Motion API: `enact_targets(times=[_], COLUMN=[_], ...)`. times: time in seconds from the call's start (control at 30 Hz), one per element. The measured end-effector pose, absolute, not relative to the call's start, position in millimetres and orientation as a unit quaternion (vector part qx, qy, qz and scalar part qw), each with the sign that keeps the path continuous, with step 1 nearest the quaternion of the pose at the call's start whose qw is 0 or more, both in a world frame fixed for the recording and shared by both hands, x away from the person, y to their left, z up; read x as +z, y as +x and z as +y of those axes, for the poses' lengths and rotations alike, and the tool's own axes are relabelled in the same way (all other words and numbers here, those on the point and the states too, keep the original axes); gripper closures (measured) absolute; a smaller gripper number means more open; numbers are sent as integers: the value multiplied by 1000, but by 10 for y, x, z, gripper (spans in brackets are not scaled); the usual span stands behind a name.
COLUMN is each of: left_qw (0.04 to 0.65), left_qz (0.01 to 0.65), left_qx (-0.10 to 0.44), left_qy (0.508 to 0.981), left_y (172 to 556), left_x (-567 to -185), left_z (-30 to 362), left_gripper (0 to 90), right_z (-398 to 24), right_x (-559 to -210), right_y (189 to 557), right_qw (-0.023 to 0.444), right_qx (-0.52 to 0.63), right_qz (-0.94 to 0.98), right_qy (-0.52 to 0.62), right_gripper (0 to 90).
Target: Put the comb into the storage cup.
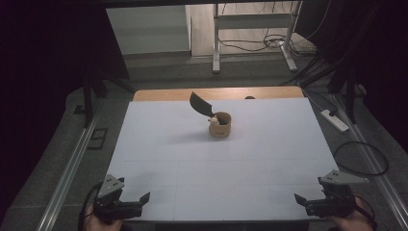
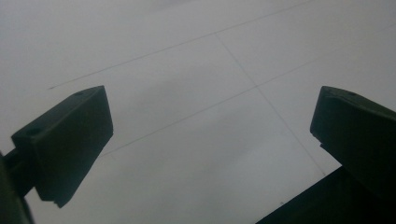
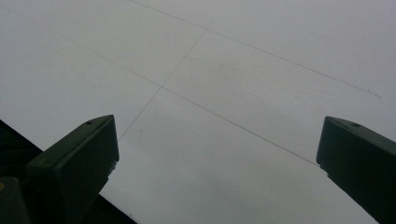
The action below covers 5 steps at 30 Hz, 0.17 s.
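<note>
- We count one wooden cup (image 1: 220, 126) standing upright near the middle of the white desk (image 1: 192, 168), toward its far half.
- One black spatula (image 1: 201, 105) leans out of the cup, blade up and to the left.
- We read no writing or brand on either item.
- Left gripper (image 1: 137, 202): jaws spread wide, empty, at the near left edge, well apart from the cup.
- Right gripper (image 1: 304, 203): jaws spread wide, empty, at the near right edge.

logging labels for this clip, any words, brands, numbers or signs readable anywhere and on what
None can be read.
The wooden cup and the dark spatula standing in it show no lettering.
The white table bears only thin pencil-like lines.
The left tool and right tool show no markings.
</note>
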<state>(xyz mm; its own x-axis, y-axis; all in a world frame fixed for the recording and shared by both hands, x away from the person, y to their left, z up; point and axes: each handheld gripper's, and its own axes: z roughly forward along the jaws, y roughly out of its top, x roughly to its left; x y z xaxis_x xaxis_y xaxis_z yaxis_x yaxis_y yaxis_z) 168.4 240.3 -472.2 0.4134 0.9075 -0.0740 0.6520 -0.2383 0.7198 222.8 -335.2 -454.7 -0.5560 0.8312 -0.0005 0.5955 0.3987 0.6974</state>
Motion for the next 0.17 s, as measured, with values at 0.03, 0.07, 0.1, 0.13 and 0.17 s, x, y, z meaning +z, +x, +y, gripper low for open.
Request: enact_targets(times=[0.03, 0.07, 0.1, 0.13, 0.17], left_qw=[345, 344, 344, 346, 348], left_qz=[510, 511, 511, 512, 513], left_qx=[184, 184, 183, 182, 181], left_qy=[766, 766, 766, 765, 764], left_y=[1688, 1689, 1690, 1692, 1695], left_x=[-4725, -4725, -4725, -4723, -4723], left_z=[2396, 2393, 2393, 2397, 2401], left_gripper=[0, 0, 0, 0, 0], right_z=[-3352, -3352, -3352, -3351, -3350], right_x=[-4548, -4549, -4549, -4551, -4553], right_y=[2230, 2232, 2234, 2235, 2238], right_qw=[178, 177, 177, 177, 178], right_qx=[331, 331, 331, 330, 328], right_qz=[817, 817, 817, 818, 819], right_qy=[437, 437, 437, 437, 436], right_gripper=[0, 0, 0, 0, 0])
